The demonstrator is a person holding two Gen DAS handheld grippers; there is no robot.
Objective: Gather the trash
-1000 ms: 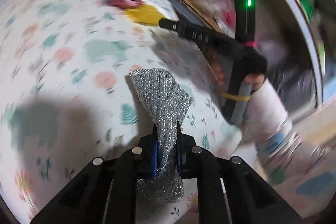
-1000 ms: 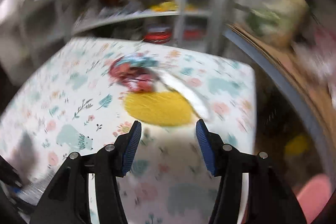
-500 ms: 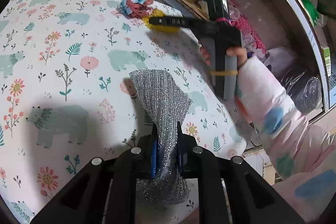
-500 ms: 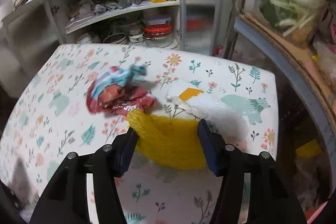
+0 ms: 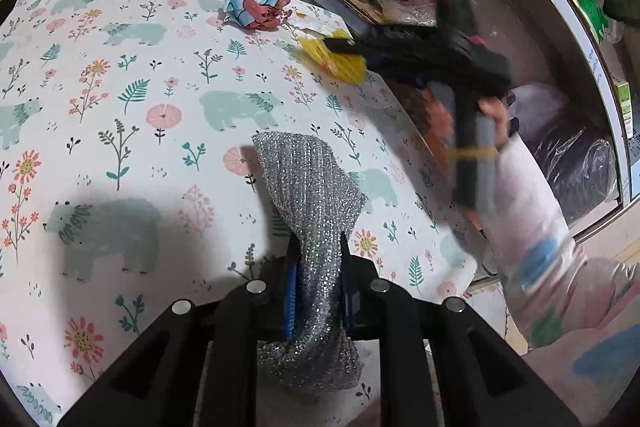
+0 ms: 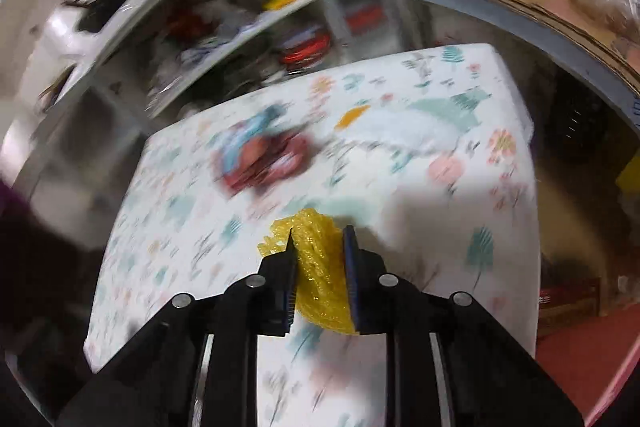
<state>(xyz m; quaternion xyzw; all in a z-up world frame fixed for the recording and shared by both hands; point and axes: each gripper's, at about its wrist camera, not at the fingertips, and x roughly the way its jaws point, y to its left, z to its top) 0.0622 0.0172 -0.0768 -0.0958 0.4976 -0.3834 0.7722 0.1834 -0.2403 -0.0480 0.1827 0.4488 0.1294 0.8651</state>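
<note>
Right gripper (image 6: 318, 247) beside crumpled wrapper (image 6: 260, 161)

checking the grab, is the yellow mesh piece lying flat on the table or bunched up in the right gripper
Bunched up. The yellow mesh is squeezed between the right gripper's closing jaws, crumpled and bulging out past the fingertips above the tablecloth.

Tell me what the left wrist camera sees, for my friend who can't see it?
The left claw is shut on a sparkly silver scrubbing cloth above a tablecloth printed with bears and flowers. Farther off, the right claw, held in a hand, is closing on a yellow mesh piece, near a crumpled colourful wrapper.
</note>
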